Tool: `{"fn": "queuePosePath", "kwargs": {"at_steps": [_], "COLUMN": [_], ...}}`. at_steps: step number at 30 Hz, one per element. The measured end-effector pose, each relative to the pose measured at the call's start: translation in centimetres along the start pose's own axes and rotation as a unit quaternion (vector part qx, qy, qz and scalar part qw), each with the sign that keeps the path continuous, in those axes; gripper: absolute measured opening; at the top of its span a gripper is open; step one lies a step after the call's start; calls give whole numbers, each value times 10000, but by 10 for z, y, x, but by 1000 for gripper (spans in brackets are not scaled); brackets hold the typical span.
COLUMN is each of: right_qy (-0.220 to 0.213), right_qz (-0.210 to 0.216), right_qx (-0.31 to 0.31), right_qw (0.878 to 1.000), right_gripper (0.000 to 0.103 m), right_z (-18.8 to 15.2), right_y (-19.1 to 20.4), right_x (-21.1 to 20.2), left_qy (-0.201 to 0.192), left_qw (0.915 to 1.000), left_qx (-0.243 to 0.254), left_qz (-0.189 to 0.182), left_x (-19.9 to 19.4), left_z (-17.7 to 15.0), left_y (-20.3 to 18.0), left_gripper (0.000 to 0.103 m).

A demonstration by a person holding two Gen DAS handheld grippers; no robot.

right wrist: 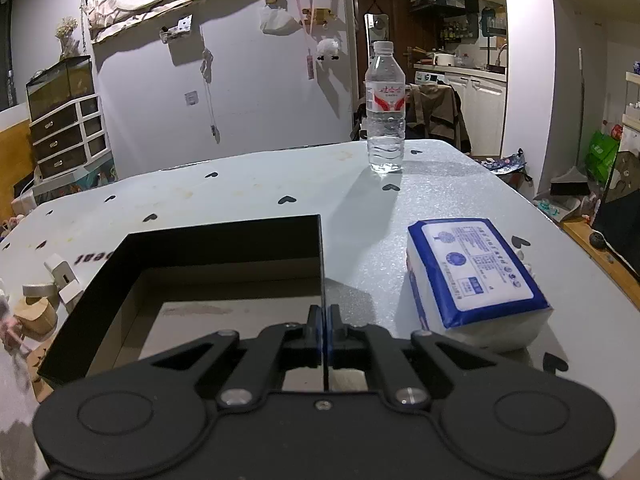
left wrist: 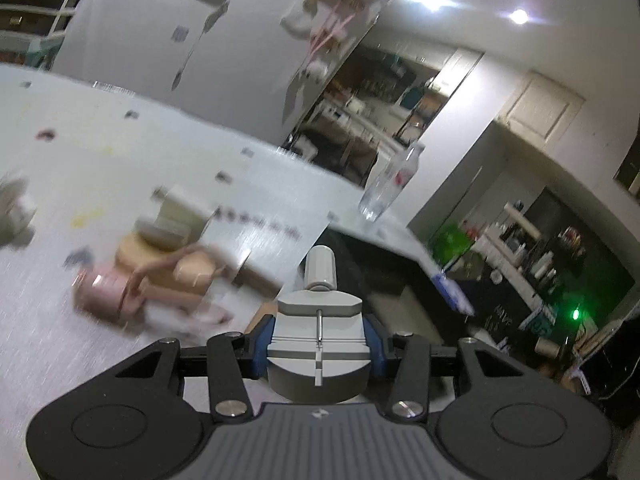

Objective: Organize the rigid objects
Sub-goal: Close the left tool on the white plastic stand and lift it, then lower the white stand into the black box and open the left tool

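Your left gripper (left wrist: 318, 354) is clamped on a grey, hard-looking gadget with a stubby cylinder on top (left wrist: 318, 320), held between its blue pads (left wrist: 262, 346); it hangs above the table, probably bound for the box; ahead and to its right sits the open black cardboard box (right wrist: 216, 248); your right gripper (right wrist: 325, 330) is pinched shut on the box's thin right wall, likely to steady it; farther ahead stands a clear plastic water bottle (right wrist: 385, 108); a blue-and-white tissue pack (right wrist: 476, 276) lies just right of the right gripper; blurred pink and wooden trinkets (left wrist: 160, 276) lie to the left gripper's left.

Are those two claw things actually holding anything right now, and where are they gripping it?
Yes. The left gripper clamps a grey tool by its wide base. The right gripper is pinched shut on the thin right wall of the black box.
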State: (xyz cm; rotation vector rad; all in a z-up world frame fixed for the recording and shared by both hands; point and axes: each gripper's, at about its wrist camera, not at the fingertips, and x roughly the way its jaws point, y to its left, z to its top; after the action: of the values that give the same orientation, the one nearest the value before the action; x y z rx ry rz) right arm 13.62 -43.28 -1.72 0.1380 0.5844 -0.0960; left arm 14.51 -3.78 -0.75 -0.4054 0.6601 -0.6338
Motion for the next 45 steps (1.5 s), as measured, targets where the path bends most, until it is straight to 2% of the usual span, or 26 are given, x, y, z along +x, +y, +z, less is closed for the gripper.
{"fn": "queuePosePath", "kwargs": {"at_steps": [4, 11, 18, 24, 30, 33, 36, 41, 45], "right_qy": [8, 29, 23, -17, -35, -40, -44, -17, 39], "right_qz": [11, 18, 104, 347, 533, 585, 625, 636, 628], "right_qx": [-5, -122, -183, -38, 48, 62, 102, 96, 81], "right_qw": [10000, 9999, 9998, 9994, 9986, 9983, 9980, 9979, 9980], "right_gripper": [3, 2, 3, 4, 5, 5, 6, 6, 6], "right_z": [0, 0, 0, -2, -4, -5, -5, -3, -1], "right_y": [0, 1, -1, -10, -15, -18, -19, -19, -19], "right_x": [0, 0, 1, 0, -2, -1, -1, 0, 1], "left_qy": [-24, 249, 907, 1267, 1334, 1480, 1581, 1627, 1566], "left_qw": [9998, 9988, 9937, 9884, 9831, 9787, 9761, 9767, 9808], "left_qx": [-22, -116, -563, -833, -1166, -1321, -1361, -1335, -1136], "left_qz": [-197, -411, -335, 1, 458, 521, 613, 429, 261], "left_x": [27, 104, 188, 240, 263, 273, 275, 268, 254], "left_z": [20, 35, 31, 20, 9, 4, 3, 5, 8], "left_y": [-28, -83, -121, -132, -130, -130, -128, -124, -130], "left_gripper": [47, 47, 47, 47, 47, 48, 57, 75, 82]}}
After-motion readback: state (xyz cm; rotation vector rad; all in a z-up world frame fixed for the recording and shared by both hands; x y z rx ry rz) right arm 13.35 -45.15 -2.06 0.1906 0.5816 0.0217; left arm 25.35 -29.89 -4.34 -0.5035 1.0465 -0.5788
